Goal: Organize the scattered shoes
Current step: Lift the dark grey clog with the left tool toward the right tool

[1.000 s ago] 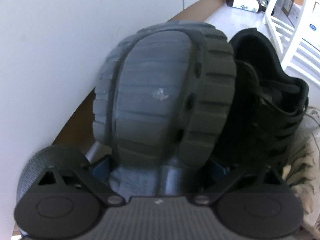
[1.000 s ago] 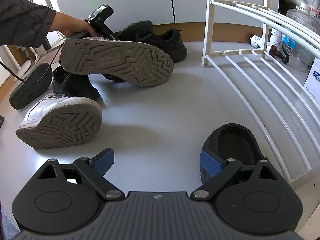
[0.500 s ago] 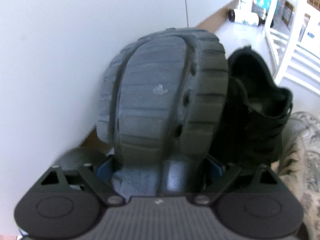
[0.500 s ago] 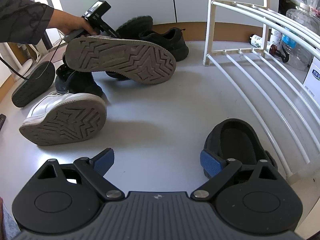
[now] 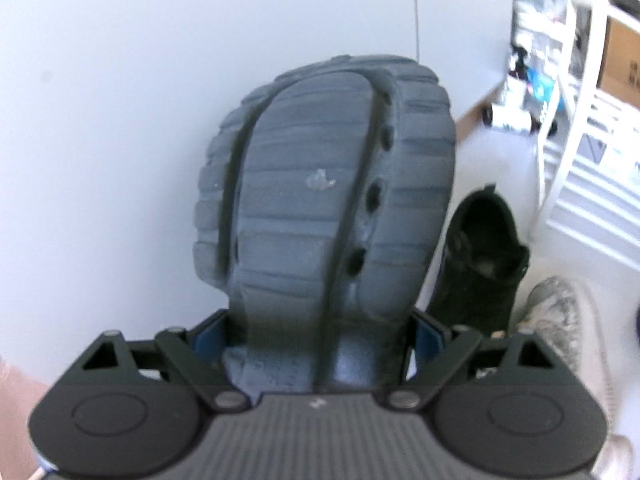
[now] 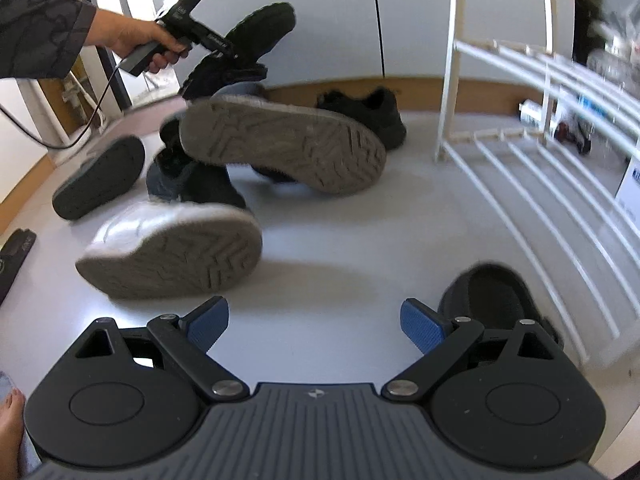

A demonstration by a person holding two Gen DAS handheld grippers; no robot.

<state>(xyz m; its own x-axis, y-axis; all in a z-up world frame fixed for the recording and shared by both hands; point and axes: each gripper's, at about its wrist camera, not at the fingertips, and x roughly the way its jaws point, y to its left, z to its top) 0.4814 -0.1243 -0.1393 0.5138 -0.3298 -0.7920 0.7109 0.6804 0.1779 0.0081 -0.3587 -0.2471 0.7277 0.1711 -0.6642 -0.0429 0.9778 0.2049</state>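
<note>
My left gripper (image 5: 320,332) is shut on a dark grey shoe (image 5: 320,184), whose ribbed sole faces the camera. In the right wrist view a hand holds that gripper (image 6: 224,50) with the dark shoe (image 6: 260,32) raised above the pile. Below it lie a grey-soled shoe (image 6: 280,144) on its side, a white shoe (image 6: 172,248), a dark blue shoe (image 6: 188,180), a black sole (image 6: 100,176) and a black sneaker (image 6: 368,112). My right gripper (image 6: 316,324) hangs open over bare floor. A black slipper (image 6: 492,296) sits just right of it.
A white wire shoe rack (image 6: 520,100) stands on the right, with bottles (image 6: 560,120) behind it. A pale wall (image 5: 120,120) rises behind the held shoe. A black sneaker (image 5: 480,248) and a patterned shoe (image 5: 560,320) lie below it. A dark flat object (image 6: 16,256) lies at the left edge.
My left gripper has lifted the dark grey shoe up and away from the pile. The black sneaker now sits farther below. The right gripper stays open and has shifted only slightly.
</note>
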